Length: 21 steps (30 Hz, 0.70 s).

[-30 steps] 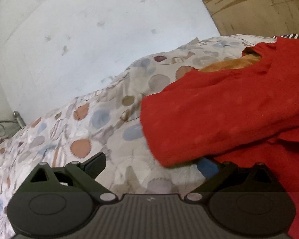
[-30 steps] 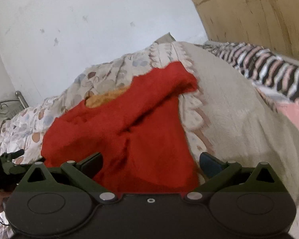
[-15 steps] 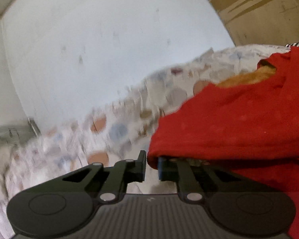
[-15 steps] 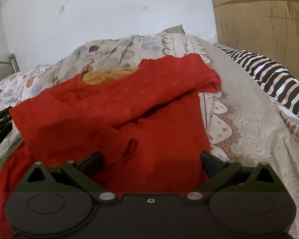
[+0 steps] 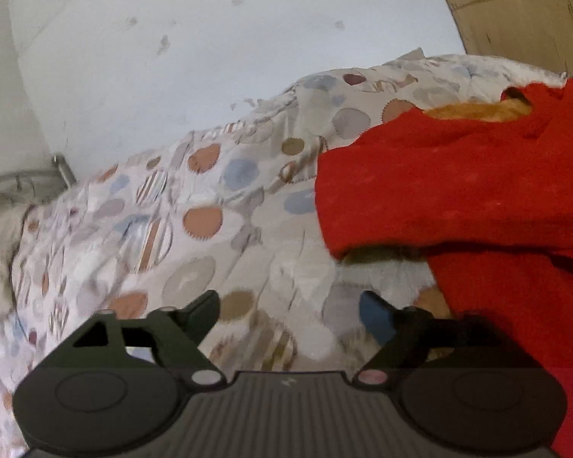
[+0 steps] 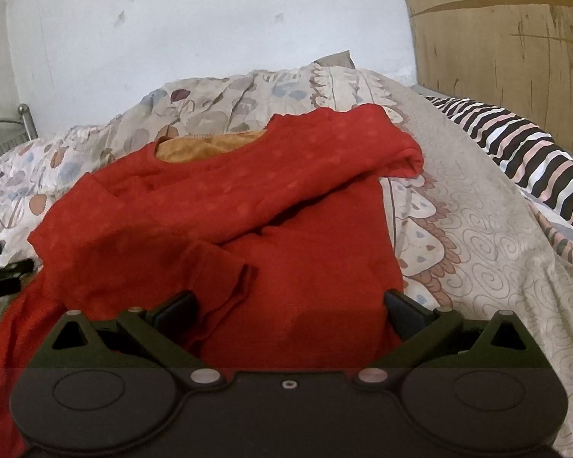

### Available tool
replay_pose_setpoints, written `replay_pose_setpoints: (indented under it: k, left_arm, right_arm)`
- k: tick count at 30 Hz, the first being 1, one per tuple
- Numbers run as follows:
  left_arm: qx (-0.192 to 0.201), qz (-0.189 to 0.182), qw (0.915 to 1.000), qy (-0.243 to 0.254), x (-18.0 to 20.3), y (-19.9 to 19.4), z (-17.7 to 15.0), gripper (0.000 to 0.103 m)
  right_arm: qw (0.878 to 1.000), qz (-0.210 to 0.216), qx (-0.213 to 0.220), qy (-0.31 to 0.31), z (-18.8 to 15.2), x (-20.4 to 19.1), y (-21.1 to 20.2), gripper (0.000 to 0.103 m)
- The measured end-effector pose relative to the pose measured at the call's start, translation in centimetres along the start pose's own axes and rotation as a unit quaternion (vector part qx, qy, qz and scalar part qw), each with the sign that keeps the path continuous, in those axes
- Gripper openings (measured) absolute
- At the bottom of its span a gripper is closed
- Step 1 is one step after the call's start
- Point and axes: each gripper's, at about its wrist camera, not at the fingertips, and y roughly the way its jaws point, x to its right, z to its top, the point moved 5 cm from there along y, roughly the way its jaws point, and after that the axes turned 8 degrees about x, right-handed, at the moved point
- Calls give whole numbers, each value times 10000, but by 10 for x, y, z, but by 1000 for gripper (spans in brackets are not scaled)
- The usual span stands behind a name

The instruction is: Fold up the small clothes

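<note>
While left claw [image 5: 290,315] opens over bare quilt [image 5: 195,236], right claw [image 6: 290,307] wide above red top [image 6: 248,221].

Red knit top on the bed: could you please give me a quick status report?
Left hand-held gripper opening, empty, over the patterned quilt. Right hand-held gripper open above red knit top. Nothing in the way.

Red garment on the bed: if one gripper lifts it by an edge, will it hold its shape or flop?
The red garment would likely flop: its sleeve already drapes in soft folds. It looks thin, so probably light. On the rumpled quilt, pushing would likely bunch it.
</note>
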Motion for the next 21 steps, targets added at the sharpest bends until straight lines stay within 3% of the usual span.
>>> replay_pose_setpoints:
  k: [4,9,11,14,17,21]
  left_arm:
    - [-109,-831,9921,-937,-11,-40,-9,93]
    - [-122,-2070,9602,-1870,-10,-84,-26,96]
    - [-281,-2424,9498,-1956,-2,-89,-33,90]
    - [-701,-2522,9456,-1929,12,-84,-39,72]
    - [-1054,-2510,9371,-2183,17,-80,-41,65]
    - [-1500,-2452,9264,-2431,13,-79,-44,49]
  right_arm:
    - [9984,184,254,474,6,11,-18,103]
    - [9952,-30,296,937,0,35,-64,103]
    - [9966,-61,172,808,-9,41,-77,102]
    - [9987,-144,65,486,-13,37,-90,93]
    - [9996,-288,-74,39,-20,25,-94,66]
    - [9984,-467,-192,-266,-28,21,-101,50]
